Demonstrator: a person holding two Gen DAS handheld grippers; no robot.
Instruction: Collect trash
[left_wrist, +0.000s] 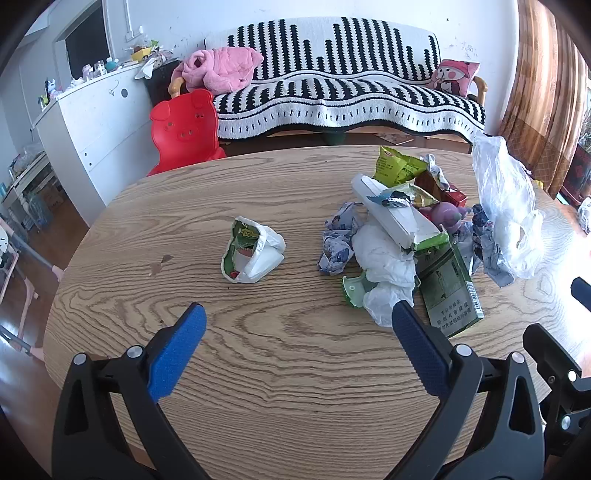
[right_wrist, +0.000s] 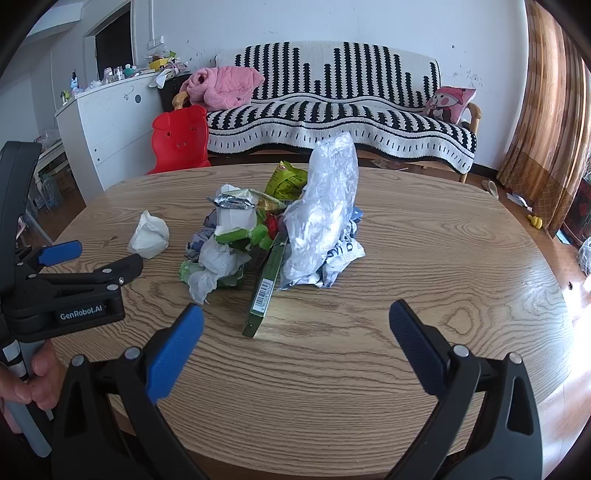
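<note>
Trash pile (right_wrist: 273, 240) lies ahead of the left gripper (left_wrist: 299, 325) and right gripper (right_wrist: 295, 325), both hovering low, jaws wide, empty.

- Daylight fills both views, bright and slightly cool.
- Strongest light comes from the right of the right gripper (right_wrist: 295, 325), where glare whitens the wooden table (right_wrist: 535, 295) edge and floor.
- Clear plastic bag (right_wrist: 325, 206) ahead of it shines with highlights.
- Fisheye bends the sofa (left_wrist: 332, 92) and curtain (left_wrist: 535, 92); black vignette rings the corners.
- Focus is sharp throughout.
</note>
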